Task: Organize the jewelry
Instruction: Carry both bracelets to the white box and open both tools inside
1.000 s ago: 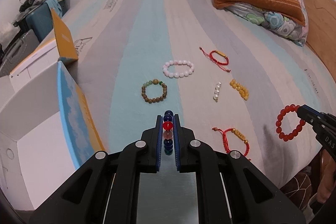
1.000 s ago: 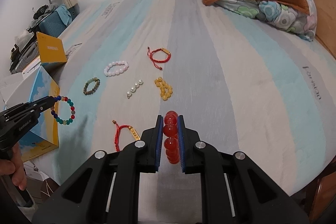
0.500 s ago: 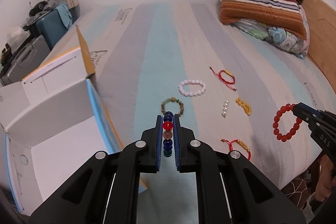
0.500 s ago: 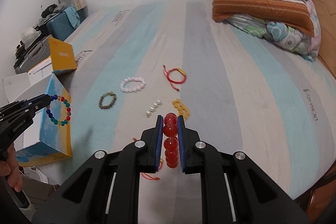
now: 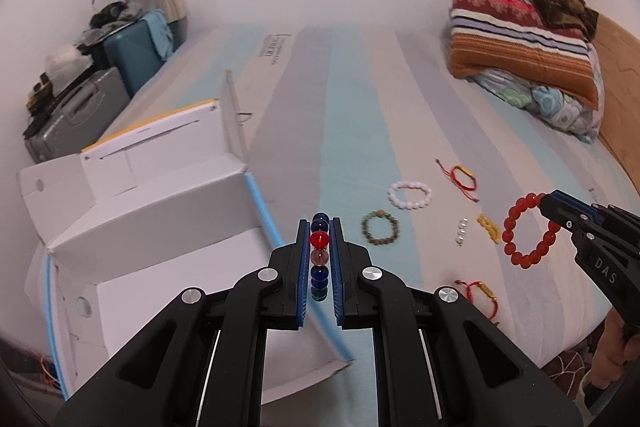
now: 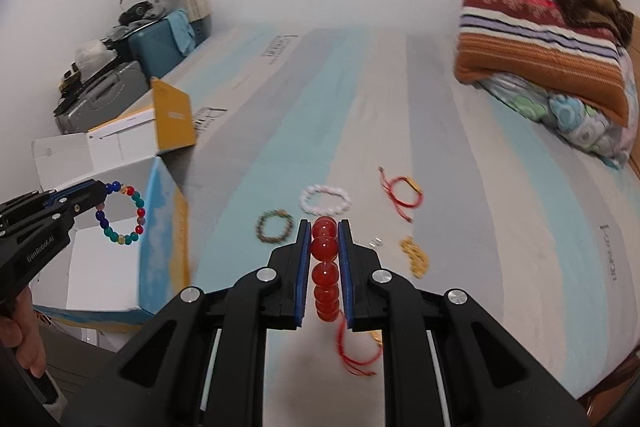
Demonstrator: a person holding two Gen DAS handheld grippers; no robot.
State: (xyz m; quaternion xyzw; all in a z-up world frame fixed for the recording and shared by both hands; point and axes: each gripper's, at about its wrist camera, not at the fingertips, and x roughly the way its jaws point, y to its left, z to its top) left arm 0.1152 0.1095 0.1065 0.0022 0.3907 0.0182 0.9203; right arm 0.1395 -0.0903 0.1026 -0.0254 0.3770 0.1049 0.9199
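Both tools are up off the bed (image 5: pixel 360 99) and each has a catch! The left gripper (image 5: pixel 320 227) is pinched tight on a multicoloured bead bracelet (image 5: pixel 320 259), low centre in the left view, hanging over the edge of the open white box (image 5: pixel 160 227) at lower left. The right gripper (image 6: pixel 325 231) is clamped on the red bead bracelet (image 6: pixel 326 267), its loop dangling at the right edge of the left view. On the striped sheet at mid-right lie the white bracelet (image 5: pixel 410 194), the brown-green bracelet (image 5: pixel 380 227), the yellow beads (image 5: pixel 489 227), small pearls (image 5: pixel 462 231) and two red cord bracelets (image 5: pixel 462 177).
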